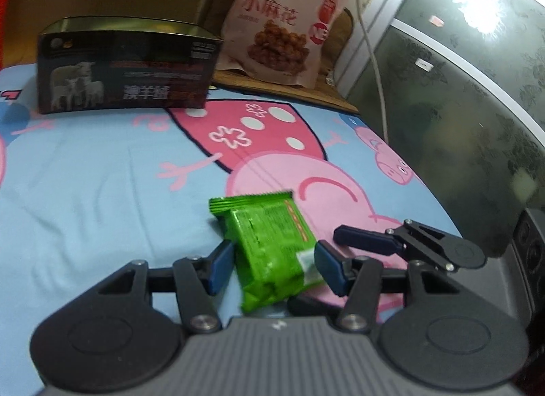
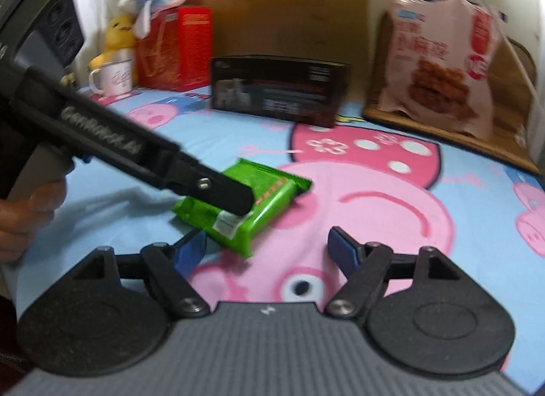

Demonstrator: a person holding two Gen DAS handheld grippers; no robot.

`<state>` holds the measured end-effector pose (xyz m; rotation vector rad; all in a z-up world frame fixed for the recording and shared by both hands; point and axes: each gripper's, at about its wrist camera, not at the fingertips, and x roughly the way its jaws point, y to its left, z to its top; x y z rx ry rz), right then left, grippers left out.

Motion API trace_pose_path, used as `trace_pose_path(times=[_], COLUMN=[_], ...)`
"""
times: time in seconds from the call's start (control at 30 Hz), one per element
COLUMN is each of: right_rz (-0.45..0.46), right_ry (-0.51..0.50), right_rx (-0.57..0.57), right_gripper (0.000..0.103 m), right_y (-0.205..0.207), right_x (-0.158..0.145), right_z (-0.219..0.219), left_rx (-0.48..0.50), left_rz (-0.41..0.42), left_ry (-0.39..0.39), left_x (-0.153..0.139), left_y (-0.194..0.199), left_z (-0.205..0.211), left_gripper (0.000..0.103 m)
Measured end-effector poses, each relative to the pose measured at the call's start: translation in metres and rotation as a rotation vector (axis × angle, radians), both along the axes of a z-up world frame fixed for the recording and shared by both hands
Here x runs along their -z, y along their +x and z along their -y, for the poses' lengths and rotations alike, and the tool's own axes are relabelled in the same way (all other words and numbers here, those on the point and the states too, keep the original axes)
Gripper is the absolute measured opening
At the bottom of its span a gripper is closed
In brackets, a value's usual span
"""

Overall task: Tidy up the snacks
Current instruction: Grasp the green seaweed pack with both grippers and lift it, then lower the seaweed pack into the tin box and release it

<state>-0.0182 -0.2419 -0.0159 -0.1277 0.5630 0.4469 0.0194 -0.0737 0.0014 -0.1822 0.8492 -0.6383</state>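
Observation:
A green snack pack [image 1: 269,249] sits between the blue pads of my left gripper [image 1: 274,266], which is shut on it just above the cartoon-pig sheet [image 1: 85,174]. In the right wrist view the same green pack [image 2: 272,198] is clamped under a black finger [image 2: 224,191] of the left gripper, held by a hand [image 2: 20,212]. My right gripper [image 2: 267,253] stands open just behind the pack's near corner, pads off it. One of its fingers [image 1: 368,241] shows at the right of the left wrist view.
A black box with sheep on it [image 1: 126,69] [image 2: 276,89] stands at the back. A pink bag of fried dough twists [image 1: 279,21] [image 2: 439,65] leans in a wooden tray [image 2: 442,137]. A red box [image 2: 177,48], white mug [image 2: 112,75] and plush toys are back left. A glass-door cabinet [image 1: 460,89] borders the right.

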Motion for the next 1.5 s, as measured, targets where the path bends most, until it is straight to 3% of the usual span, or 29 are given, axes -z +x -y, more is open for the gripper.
trace_pose_path(times=[0.13, 0.2, 0.3, 0.5, 0.7, 0.9, 1.13, 1.2, 1.27, 1.43, 1.5], right_rz=[0.001, 0.013, 0.039, 0.075, 0.187, 0.263, 0.256, 0.288, 0.303, 0.323, 0.319], right_ry=[0.003, -0.013, -0.042, 0.011, 0.031, 0.024, -0.070, -0.069, -0.052, -0.024, -0.003], right_rx=[-0.026, -0.069, -0.054, -0.033, -0.050, -0.083, -0.084, -0.051, -0.034, -0.042, -0.033], right_gripper=[0.075, 0.057, 0.051, 0.043, 0.043, 0.043, 0.048, 0.059, 0.061, 0.062, 0.072], right_y=[-0.005, -0.005, -0.006, 0.010, 0.052, 0.123, 0.198, 0.202, 0.195, 0.162, 0.147], right_x=[0.001, 0.002, 0.001, -0.008, -0.038, -0.068, -0.057, -0.050, -0.050, -0.051, -0.049], right_z=[-0.001, -0.008, -0.016, -0.014, -0.028, -0.047, -0.061, -0.062, -0.060, -0.049, -0.043], left_rx=[0.031, 0.036, 0.021, 0.001, -0.054, -0.145, -0.236, -0.254, -0.279, -0.318, -0.336], left_rz=[0.006, 0.006, 0.003, 0.024, 0.132, 0.237, 0.220, 0.199, 0.196, 0.219, 0.240], left_ry=[0.009, 0.011, 0.015, -0.004, -0.010, 0.014, 0.074, 0.116, 0.150, 0.142, 0.145], left_x=[0.000, 0.000, -0.002, -0.017, -0.056, -0.092, -0.075, -0.062, -0.052, -0.052, -0.059], left_y=[0.003, 0.005, 0.010, 0.024, 0.061, 0.125, 0.201, 0.213, 0.214, 0.190, 0.173], left_z=[0.009, 0.011, 0.011, 0.003, -0.007, -0.017, -0.015, -0.010, -0.008, -0.014, -0.015], left_gripper=[0.052, 0.048, 0.047, 0.046, 0.046, 0.046, 0.046, 0.046, 0.046, 0.046, 0.046])
